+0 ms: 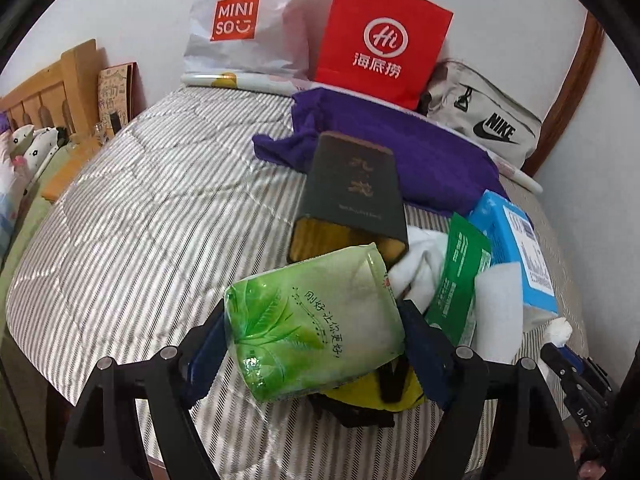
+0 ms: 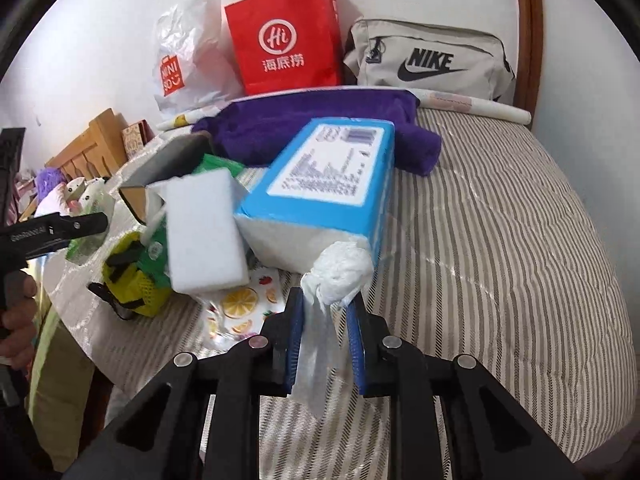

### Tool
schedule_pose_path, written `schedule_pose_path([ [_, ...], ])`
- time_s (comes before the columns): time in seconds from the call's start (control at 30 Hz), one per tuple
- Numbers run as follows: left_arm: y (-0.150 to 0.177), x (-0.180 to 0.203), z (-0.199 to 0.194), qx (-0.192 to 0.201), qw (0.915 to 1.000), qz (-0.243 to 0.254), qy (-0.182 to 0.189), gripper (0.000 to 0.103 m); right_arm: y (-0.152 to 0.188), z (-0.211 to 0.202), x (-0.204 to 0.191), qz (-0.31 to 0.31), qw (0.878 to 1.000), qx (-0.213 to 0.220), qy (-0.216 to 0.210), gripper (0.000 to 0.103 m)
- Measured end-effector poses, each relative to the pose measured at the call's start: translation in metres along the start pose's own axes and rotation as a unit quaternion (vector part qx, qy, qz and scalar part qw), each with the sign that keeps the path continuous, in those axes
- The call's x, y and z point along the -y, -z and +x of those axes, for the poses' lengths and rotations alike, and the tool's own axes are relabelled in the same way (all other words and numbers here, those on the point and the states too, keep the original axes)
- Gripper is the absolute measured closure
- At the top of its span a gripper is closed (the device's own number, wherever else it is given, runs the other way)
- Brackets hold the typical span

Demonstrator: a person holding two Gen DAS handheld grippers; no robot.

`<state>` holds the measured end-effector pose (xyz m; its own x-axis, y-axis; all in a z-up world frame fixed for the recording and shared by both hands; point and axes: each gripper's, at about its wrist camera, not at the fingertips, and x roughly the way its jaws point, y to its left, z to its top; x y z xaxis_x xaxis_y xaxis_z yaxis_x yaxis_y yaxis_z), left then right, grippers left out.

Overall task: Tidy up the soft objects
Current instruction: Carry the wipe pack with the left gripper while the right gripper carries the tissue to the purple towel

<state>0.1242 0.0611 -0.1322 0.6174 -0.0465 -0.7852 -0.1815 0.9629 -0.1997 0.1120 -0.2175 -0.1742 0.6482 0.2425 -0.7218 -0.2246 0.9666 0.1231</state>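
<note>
L tool (image 1: pixel 316 344): your pads clamp green tissue pack (image 1: pixel 316 320), held above striped bed (image 1: pixel 140 208), just in front of dark box (image 1: pixel 352 188) | R tool (image 2: pixel 326 320): narrow gap, pinching white tissue (image 2: pixel 340 272) sticking out of blue pack (image 2: pixel 320 192) | blue pack lies right of dark box, white sponge (image 2: pixel 204 232) between | purple towel (image 2: pixel 320 128) behind.

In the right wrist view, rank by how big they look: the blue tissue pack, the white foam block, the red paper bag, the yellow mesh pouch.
1. blue tissue pack, nearest, so inflated
2-3. red paper bag and white foam block, too close to rank
4. yellow mesh pouch
</note>
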Motion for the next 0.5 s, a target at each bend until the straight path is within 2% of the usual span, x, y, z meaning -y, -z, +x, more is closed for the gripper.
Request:
schedule_pose_path([
  [0.2,-0.013,-0.004,-0.006,0.010,0.9998,0.012,0.009,0.023,-0.017,-0.011,-0.007,0.000,1.000,0.009,-0.023,0.082],
  [0.5,-0.050,-0.007,-0.005,0.026,0.9981,0.055,0.007,0.023,-0.052,-0.020,-0.014,0.006,0.999,0.020,-0.028,0.082],
])
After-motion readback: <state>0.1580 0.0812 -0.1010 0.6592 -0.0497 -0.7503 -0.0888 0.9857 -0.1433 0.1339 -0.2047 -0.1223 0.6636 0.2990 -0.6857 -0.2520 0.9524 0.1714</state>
